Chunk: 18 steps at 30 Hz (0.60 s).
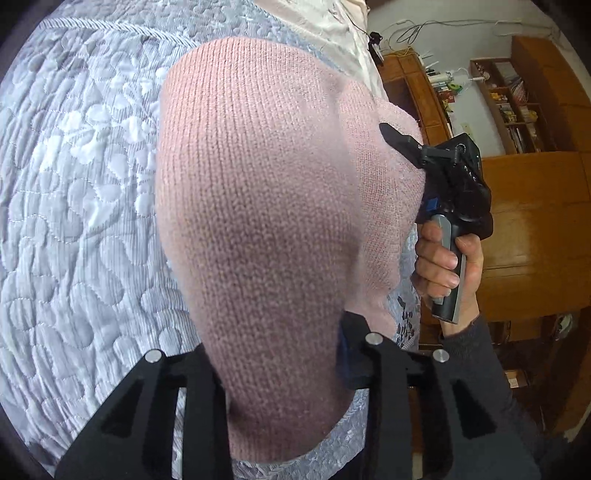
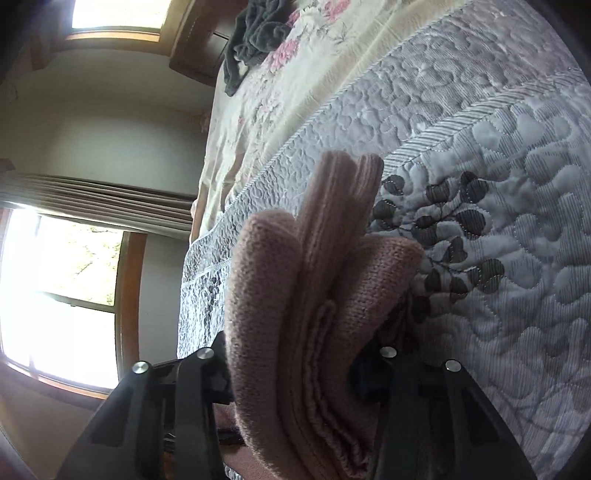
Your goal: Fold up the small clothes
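Both grippers, left (image 1: pixel 280 354) and right (image 2: pixel 295 354), clamp the folded pink knit sweater (image 1: pixel 266 192) above the quilted bedspread (image 1: pixel 74 184); soft, light, floppy, best pinched through stacked edges.

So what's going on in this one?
A person holds a pink knit garment off the grey quilted bedspread with two handheld grippers. The left gripper is clamped on one edge, and the right gripper pinches several bunched layers at the other side. A dark garment lies further up the bed.
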Available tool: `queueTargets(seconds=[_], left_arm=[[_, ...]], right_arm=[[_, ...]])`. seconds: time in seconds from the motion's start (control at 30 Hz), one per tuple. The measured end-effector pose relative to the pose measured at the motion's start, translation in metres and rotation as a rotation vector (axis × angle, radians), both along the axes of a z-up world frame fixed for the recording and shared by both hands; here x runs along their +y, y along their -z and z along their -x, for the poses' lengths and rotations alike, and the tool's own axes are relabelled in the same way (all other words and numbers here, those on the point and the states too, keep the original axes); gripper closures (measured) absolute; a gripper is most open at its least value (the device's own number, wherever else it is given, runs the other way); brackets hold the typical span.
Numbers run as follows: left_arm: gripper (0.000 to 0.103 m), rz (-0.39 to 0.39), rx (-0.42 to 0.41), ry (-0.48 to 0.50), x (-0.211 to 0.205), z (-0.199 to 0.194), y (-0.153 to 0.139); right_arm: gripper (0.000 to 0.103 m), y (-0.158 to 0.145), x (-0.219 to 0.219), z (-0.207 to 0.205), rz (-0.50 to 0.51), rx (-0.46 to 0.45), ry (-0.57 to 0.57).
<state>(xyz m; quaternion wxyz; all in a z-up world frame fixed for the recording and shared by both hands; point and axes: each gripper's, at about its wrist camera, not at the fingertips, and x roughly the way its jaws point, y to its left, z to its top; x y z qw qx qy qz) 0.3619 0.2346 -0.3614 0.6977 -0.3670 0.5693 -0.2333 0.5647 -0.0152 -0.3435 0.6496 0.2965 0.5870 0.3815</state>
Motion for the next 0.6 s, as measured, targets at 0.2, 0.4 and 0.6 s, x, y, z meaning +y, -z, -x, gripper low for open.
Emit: queueTargets(seconds=[0.2, 0.4, 0.6], left_arm=[[0.072, -0.033, -0.03, -0.013, 0.034, 0.046, -0.037], [0.072, -0.077, -0.016, -0.064, 0.088, 0.133, -0.047], [0.069, -0.068, 0.093, -0.139, 0.125, 0.215, 0.006]], right_arm=[[0.058, -0.023, 0.034, 0.043, -0.077, 0.007, -0.028], [0.058, -0.006, 0.103, 0.114, -0.127, 0.073, -0.115], [0.056, 0.047, 0.163, 0.178, -0.069, 0.165, -0.224]])
